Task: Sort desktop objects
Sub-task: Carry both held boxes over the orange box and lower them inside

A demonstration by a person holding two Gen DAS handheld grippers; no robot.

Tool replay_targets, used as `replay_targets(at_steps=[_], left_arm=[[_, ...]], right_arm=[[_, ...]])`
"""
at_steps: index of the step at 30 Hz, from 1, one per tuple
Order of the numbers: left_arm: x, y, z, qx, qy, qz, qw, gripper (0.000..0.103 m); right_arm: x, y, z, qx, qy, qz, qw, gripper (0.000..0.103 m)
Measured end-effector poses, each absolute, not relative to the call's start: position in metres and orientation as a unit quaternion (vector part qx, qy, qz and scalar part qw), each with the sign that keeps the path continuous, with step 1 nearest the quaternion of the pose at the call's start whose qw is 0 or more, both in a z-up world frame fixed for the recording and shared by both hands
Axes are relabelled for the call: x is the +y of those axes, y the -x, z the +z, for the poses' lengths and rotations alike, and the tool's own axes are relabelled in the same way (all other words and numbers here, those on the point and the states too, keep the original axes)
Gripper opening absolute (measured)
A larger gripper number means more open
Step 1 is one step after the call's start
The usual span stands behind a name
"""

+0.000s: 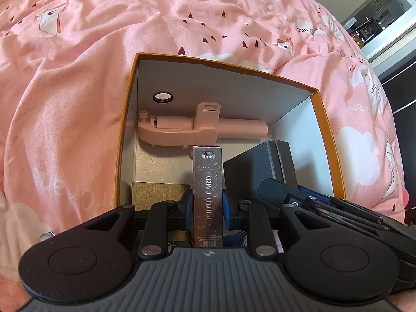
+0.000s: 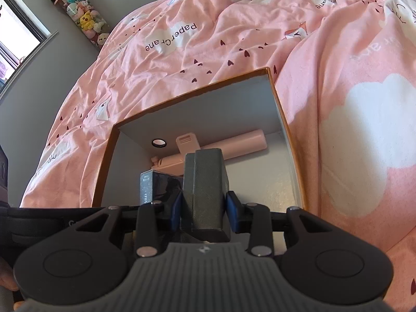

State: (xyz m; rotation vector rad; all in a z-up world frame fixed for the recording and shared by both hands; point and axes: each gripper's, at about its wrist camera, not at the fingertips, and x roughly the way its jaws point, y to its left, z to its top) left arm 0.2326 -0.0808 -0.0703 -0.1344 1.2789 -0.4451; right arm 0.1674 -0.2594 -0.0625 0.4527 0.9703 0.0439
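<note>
I hold both grippers over the orange box (image 1: 130, 109): my left gripper (image 1: 206, 208) clamps the photo card box (image 1: 208, 195), my right gripper (image 2: 204, 208) clamps a dark case (image 2: 205, 195). Inside lie 1 pink selfie stick (image 1: 182, 130) and 1 round disc (image 1: 163, 96) (far corner).

Left wrist view: low, close over the near rim of the orange-edged box (image 1: 124, 135), facing its far wall. Right wrist view: just right of it, same heading, equally near the box (image 2: 104, 166). Both share the box interior and the pink selfie stick (image 1: 182, 130) (image 2: 234, 143) along the far wall.
</note>
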Motion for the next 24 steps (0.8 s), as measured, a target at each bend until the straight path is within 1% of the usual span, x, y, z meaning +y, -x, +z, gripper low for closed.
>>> replay_targets(at_steps=[24], left_arm=[[-0.0832, -0.2321, -0.0739, 0.594, 0.063, -0.213, 0.773, 0.028]], right_arm=[[-0.2611, -0.1702, -0.0607, 0.47, -0.226, 0.011, 0.854, 0.038]])
